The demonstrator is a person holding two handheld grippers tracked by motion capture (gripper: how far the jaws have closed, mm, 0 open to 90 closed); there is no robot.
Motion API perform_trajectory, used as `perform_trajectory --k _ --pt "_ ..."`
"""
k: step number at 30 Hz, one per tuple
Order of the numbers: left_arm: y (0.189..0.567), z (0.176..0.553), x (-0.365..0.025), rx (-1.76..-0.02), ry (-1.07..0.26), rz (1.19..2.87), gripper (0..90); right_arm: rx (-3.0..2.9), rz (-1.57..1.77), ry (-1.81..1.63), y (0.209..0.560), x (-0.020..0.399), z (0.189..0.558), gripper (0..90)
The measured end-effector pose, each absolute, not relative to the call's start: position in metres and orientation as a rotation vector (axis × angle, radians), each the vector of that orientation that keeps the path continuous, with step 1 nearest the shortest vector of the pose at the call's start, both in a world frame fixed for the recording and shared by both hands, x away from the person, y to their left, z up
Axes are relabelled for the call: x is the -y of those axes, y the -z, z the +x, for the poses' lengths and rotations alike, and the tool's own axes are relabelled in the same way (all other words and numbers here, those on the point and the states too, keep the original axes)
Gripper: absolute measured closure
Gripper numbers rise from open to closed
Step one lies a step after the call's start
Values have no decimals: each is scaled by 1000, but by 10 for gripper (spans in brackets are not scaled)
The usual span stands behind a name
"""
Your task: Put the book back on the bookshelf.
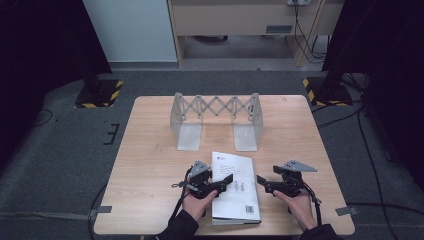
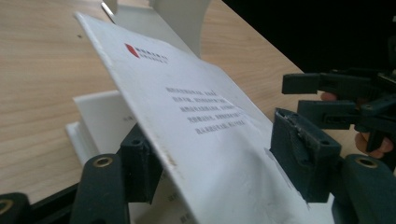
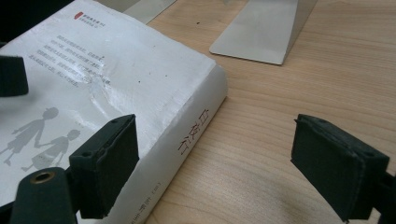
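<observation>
A thick white book (image 1: 239, 197) lies flat at the table's near edge, spine to the right. My left gripper (image 1: 226, 181) is at its left side, and in the left gripper view (image 2: 219, 158) the front cover (image 2: 196, 107) is raised at a slant across the wide gap. The cover rests on one jaw and bends against the other, with the pages (image 2: 100, 116) showing below. The jaws do not pinch it. My right gripper (image 1: 262, 182) stands open beside the spine (image 3: 191, 130), one jaw by the book's corner and the other over bare wood (image 3: 224, 161).
A folding metal book rack (image 1: 216, 107) with two flat base plates (image 1: 190, 136) stands at the middle back of the wooden table (image 1: 150, 160). One plate (image 3: 261, 32) lies just beyond the book. The right gripper (image 2: 345, 102) shows to the right in the left gripper view.
</observation>
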State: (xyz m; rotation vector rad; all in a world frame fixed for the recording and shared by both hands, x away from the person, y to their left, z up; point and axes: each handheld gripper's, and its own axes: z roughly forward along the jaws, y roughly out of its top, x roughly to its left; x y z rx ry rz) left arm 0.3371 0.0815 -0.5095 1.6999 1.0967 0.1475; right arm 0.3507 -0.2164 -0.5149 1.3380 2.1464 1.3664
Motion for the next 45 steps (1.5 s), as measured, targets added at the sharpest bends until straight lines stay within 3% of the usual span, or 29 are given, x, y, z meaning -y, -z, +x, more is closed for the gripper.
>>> perform_trajectory --k 3,6,16,37,45 --pt "514 340 -79 -1087 -73 1715 354 -2143 1345 -1374 515 216 351 151" --pt "516 341 -78 -1086 -85 1735 349 -2141 1356 -1381 515 216 351 151" --pt "514 340 -84 -1129 -49 1681 516 -2142 1391 -1412 516 217 353 146" --pt "498 339 -87 -1083 -30 1657 642 -2228 1428 -1536 521 209 352 115" --pt "485 339 -97 -1054 -21 1638 729 -2252 1443 -1571 523 203 351 98"
